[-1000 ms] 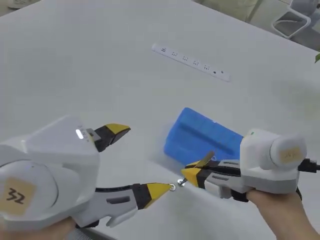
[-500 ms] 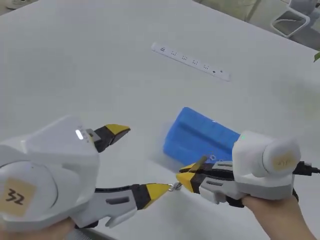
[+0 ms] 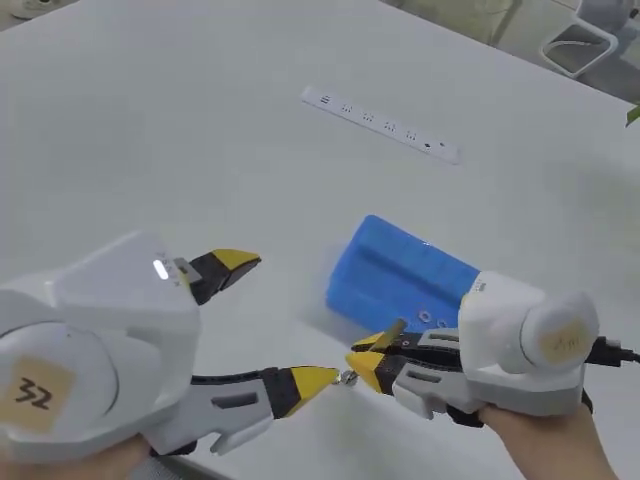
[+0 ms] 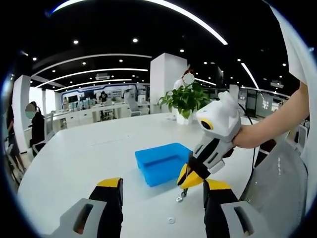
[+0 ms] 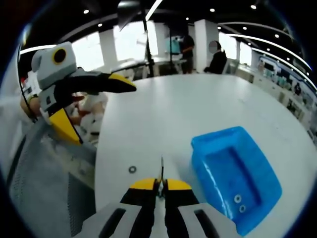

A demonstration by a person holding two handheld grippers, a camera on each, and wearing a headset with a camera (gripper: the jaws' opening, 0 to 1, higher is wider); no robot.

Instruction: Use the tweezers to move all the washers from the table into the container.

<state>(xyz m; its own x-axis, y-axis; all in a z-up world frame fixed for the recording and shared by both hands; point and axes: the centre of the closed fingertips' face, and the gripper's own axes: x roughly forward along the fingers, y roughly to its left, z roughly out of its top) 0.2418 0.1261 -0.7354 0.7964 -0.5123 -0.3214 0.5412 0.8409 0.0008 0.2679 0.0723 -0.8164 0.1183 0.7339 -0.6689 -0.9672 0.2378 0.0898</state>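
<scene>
1. Head view: my left gripper point(image 3: 278, 320) sits low on the left, jaws wide apart with nothing between them. My right gripper point(image 3: 365, 358) comes in from the lower right in a hand point(image 3: 540, 440), jaws pressed together on the tweezers point(image 3: 350, 374). The tweezers' tip is close by the left gripper's lower jaw tip.
2. Same view: the blue container point(image 3: 400, 270) lies just behind the right gripper. Beyond it the white table point(image 3: 150, 120) runs open up to a power strip point(image 3: 380, 122), well apart from the work.
3. Left gripper view: my own jaws stand apart at the bottom. The right gripper point(image 4: 188, 177) reaches in from the right, its tweezers point(image 4: 182, 193) pointing down near the container's point(image 4: 161, 163) front corner. One washer point(image 4: 171, 219) lies flat on the table just short of the tweezers' tip. A small ring shape sits at the tip itself, and I cannot tell whether it is gripped.
4. Right gripper view: my jaws are closed on the tweezers point(image 5: 162, 171). A washer point(image 5: 132, 169) lies on the table left of the tip, apart from it and near the table's left edge. The container point(image 5: 220, 133) is just to the right, with two washers point(image 5: 237, 198) on its floor. The left gripper point(image 5: 105, 115) hangs by that left edge, jaws apart, with open table ahead.
</scene>
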